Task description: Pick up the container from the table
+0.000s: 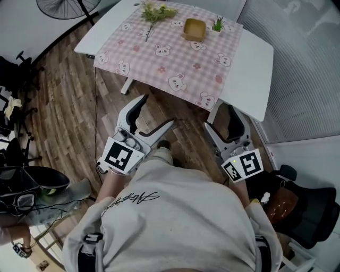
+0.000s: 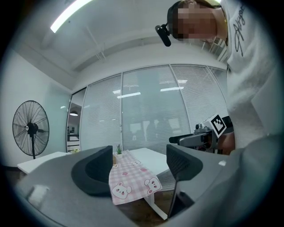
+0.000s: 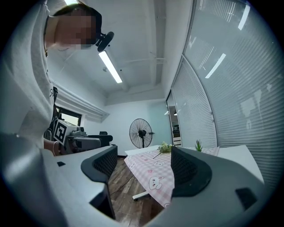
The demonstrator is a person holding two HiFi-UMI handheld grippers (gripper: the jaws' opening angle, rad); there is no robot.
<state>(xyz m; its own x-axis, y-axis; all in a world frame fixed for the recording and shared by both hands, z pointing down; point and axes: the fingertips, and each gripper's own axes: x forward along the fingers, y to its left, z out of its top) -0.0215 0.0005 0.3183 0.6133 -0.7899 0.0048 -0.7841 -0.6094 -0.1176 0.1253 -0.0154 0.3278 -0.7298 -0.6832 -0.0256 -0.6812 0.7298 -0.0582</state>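
A small tan square container [image 1: 194, 29] stands on the pink checked cloth [image 1: 170, 58] near the far edge of the white table [image 1: 255, 69]. A bunch of flowers [image 1: 156, 11] lies to its left and a tiny green plant [image 1: 218, 24] stands to its right. Both grippers hang over the wooden floor, well short of the table. My left gripper [image 1: 158, 110] is open and holds nothing; its view shows the cloth [image 2: 133, 177] between the parted jaws. My right gripper [image 1: 220, 121] is open too, with the cloth [image 3: 155, 170] and flowers [image 3: 165, 147] beyond it.
A standing fan [image 3: 141, 132] is at the table's far left. Black office chairs [image 1: 16, 69] and a bin [image 1: 24, 186] line the left side. A dark chair [image 1: 303, 207] stands at my right. Window blinds [image 1: 303, 64] run along the right wall.
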